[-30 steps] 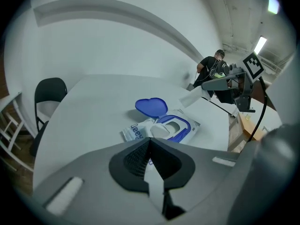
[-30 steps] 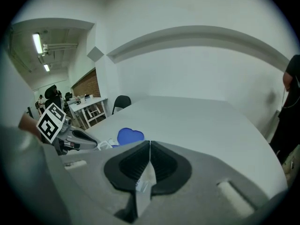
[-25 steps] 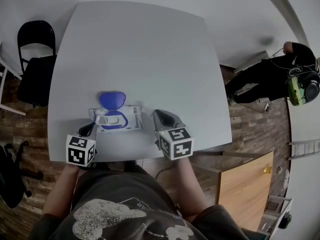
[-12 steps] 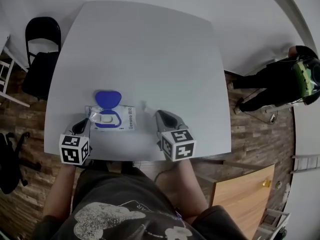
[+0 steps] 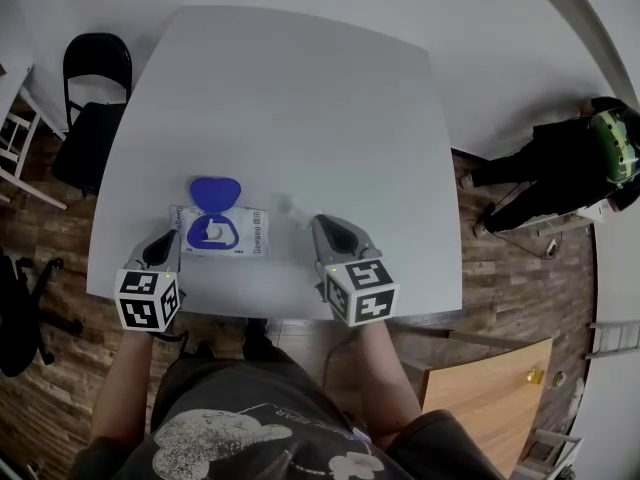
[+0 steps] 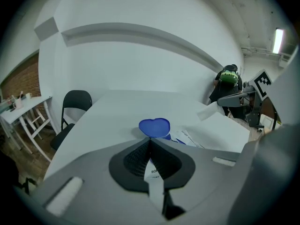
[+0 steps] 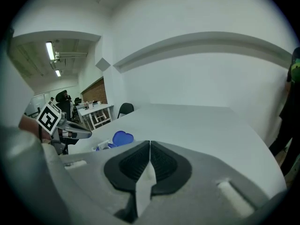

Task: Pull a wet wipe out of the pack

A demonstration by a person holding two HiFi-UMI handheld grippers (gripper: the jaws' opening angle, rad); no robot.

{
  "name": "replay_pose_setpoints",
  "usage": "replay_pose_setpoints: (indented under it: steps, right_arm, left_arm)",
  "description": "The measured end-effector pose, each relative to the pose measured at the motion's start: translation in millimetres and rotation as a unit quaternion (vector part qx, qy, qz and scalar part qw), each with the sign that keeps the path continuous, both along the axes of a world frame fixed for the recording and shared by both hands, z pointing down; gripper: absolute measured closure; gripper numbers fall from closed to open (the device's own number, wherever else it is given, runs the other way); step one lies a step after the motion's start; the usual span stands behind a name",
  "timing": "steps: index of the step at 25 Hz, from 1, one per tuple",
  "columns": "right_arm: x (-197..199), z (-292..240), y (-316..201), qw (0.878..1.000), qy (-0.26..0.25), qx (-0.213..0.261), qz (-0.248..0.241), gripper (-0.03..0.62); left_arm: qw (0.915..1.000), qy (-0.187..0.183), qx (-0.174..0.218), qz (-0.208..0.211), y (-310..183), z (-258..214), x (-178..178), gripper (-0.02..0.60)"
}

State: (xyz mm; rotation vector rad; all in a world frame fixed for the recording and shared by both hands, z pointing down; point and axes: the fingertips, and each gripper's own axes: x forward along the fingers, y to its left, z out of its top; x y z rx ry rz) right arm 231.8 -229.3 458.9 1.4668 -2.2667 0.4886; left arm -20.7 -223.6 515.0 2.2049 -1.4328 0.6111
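Observation:
The white-and-blue wet wipe pack (image 5: 238, 234) lies near the table's front left, and its blue lid (image 5: 214, 192) stands flipped open toward the far side. My left gripper (image 5: 172, 239) is shut on the pack's left end; in the left gripper view a printed white flap of the pack (image 6: 152, 171) shows between the closed jaws of the left gripper (image 6: 150, 142). Right of the pack, my right gripper (image 5: 313, 224) is shut on a small white wet wipe (image 5: 289, 207). That wipe (image 7: 146, 179) shows pinched between the closed jaws of the right gripper (image 7: 150, 144).
The grey table (image 5: 300, 98) stretches far behind the pack. A black chair (image 5: 90, 108) stands at its left, beside a white side table (image 5: 12, 128). A person (image 5: 565, 163) in black stands on the wooden floor at the right.
Both grippers have risen a little while staying shut. The pack has shifted slightly left with the left gripper. The wipe now sticks out left of the right gripper's tip.

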Motion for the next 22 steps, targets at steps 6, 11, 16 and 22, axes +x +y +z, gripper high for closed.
replay_pose_setpoints:
  steps: [6, 11, 16, 22]
  right_arm:
    - [-11.2, -6.6, 29.8, 1.0, 0.0, 0.006, 0.022, 0.595]
    - [-47.6, -16.9, 67.0, 0.999, -0.01, 0.023, 0.039, 0.595]
    - [-92.3, -30.9, 115.5, 0.998, -0.005, 0.05, 0.046, 0.595]
    - [-121.6, -41.0, 181.7, 0.995, 0.015, 0.073, 0.066, 0.595]
  left_arm:
    - [0.9993, 0.024, 0.023, 0.015, 16.4, -14.1, -4.1, 0.564]
    - [0.9976, 0.047, 0.041, 0.031, 53.5, -34.5, -28.8, 0.563]
    - [0.9942, 0.076, 0.061, 0.044, 101.0, -54.7, -65.8, 0.563]
    - [0.9863, 0.11, 0.101, 0.07, 149.2, -74.7, -92.2, 0.564]
